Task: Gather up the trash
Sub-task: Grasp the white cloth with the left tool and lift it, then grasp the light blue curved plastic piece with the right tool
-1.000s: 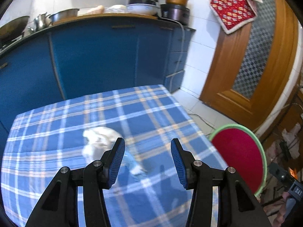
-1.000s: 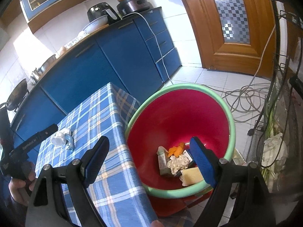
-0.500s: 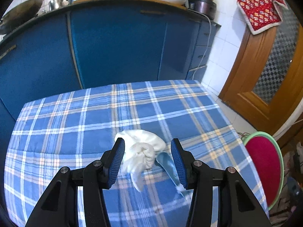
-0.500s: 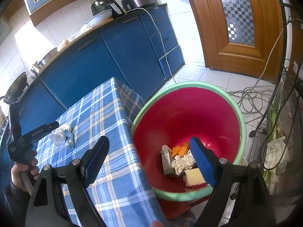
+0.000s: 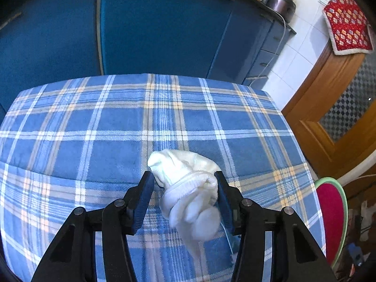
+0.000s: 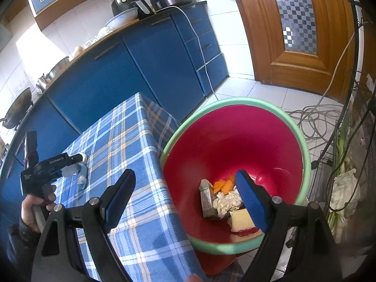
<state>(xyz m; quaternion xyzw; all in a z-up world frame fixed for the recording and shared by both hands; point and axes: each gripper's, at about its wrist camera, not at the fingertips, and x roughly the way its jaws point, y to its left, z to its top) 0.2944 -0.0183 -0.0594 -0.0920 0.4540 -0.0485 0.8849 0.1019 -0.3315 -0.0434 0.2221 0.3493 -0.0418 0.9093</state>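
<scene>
We're holding the left gripper (image 5: 184,193) with its jaws spread around the white wad (image 5: 188,188) lying on the plaid tablecloth (image 5: 94,141), not clamped, while our right gripper (image 6: 185,196) is hanging wide open over the red bin (image 6: 235,141) with scraps inside.

L gripper (image 5: 184,188) low over the table, jaws spread wide, blue pads (image 5: 145,193) either side of the white wad, right pad touching it, left pad apart. L hand (image 6: 35,208) wraps its handle near the table's left edge. R gripper (image 6: 185,195) held high, jaws wide apart, nothing between.
</scene>
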